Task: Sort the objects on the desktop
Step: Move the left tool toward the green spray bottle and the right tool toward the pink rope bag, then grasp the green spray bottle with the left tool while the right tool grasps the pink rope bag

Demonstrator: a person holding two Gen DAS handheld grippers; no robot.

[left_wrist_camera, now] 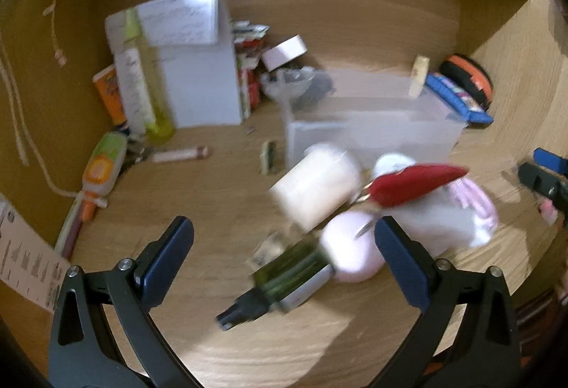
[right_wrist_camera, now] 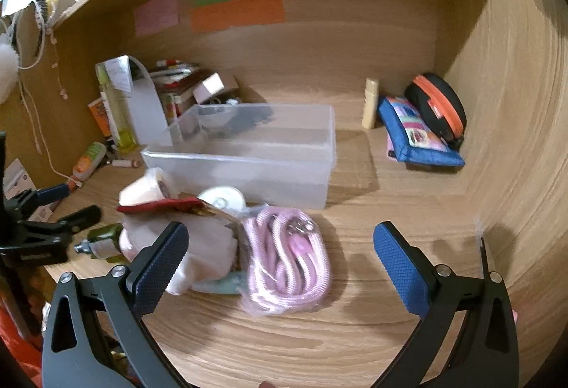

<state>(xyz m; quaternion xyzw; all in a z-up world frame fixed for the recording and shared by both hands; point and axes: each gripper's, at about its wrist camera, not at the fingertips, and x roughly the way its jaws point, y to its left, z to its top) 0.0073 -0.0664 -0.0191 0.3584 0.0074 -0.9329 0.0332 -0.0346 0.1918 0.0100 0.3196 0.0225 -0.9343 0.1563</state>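
Light oak-grain wooden desktop (right_wrist_camera: 355,334) enclosed by matching back and side panels; pink, green and orange paper notes (right_wrist_camera: 237,12) on the back panel. Translucent rectangular plastic bin (right_wrist_camera: 248,160) at centre, interior blurred, contents indiscernible. Directly before it, a heap: cream cylindrical jar (left_wrist_camera: 317,187), red fabric pouch (left_wrist_camera: 415,184), green glass spray bottle (left_wrist_camera: 284,278), coiled pink rope in clear wrap (right_wrist_camera: 287,263). Blue patterned zip pouch (right_wrist_camera: 415,136) and black-orange case (right_wrist_camera: 438,107) in the right corner. Left gripper (left_wrist_camera: 284,235) and right gripper (right_wrist_camera: 280,240): jaws spread, holding nothing.
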